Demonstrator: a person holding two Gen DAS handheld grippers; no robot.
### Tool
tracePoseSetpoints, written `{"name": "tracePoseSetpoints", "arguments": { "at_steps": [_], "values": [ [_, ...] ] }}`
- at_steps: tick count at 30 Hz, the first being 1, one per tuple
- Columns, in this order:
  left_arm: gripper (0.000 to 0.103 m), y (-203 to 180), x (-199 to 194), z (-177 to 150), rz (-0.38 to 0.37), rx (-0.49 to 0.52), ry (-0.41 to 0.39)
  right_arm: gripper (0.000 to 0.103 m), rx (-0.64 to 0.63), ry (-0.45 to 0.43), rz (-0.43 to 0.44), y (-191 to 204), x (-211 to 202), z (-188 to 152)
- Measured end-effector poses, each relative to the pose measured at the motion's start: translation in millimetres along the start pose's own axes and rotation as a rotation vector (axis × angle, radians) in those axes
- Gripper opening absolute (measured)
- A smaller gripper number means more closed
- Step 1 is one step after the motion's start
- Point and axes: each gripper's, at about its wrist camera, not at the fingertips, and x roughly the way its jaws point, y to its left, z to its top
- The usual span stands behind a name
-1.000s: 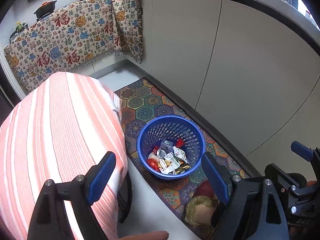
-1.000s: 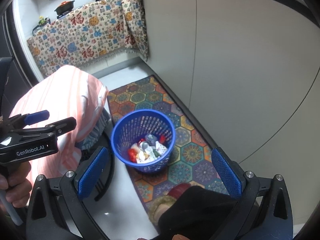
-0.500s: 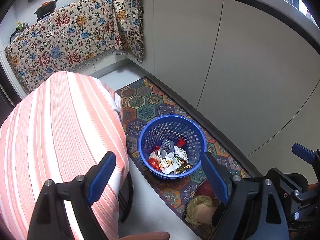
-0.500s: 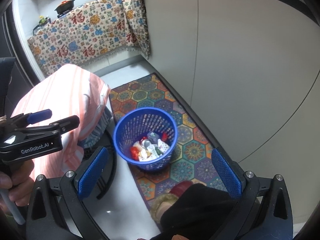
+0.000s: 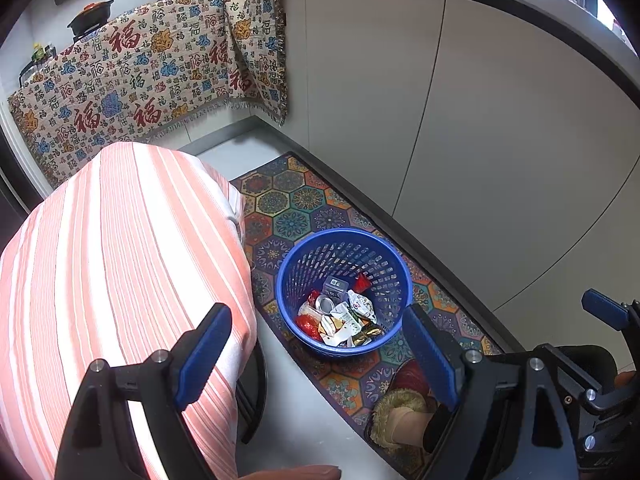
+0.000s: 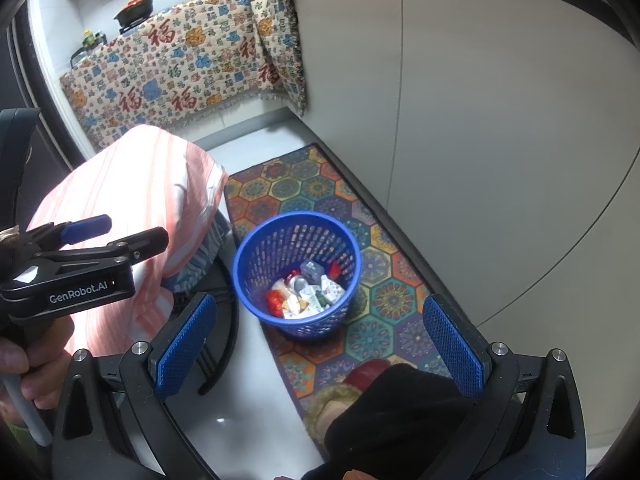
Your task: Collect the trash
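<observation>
The left tool (image 5: pixel 316 354) and the right tool (image 6: pixel 320 340) both hang wide open and empty above the blue perforated plastic basket (image 5: pixel 394 276), which holds crumpled wrappers (image 5: pixel 340 318).

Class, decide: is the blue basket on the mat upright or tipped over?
Upright: the blue basket stands on the mat, its rim facing up, wrappers resting at the bottom.

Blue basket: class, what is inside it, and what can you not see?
The blue basket holds crumpled wrappers, a red packet and a small grey box. Anything beneath that pile is covered.
</observation>
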Motion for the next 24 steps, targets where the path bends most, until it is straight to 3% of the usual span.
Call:
{"name": "tracePoseSetpoints", "arguments": {
  "at_steps": [24],
  "values": [
    [0.089,4.8,1.7,-1.5,0.001,0.000,0.008,0.103,0.002,0.017,0.007,1.2,4.4,-1.9]
  ]
}}
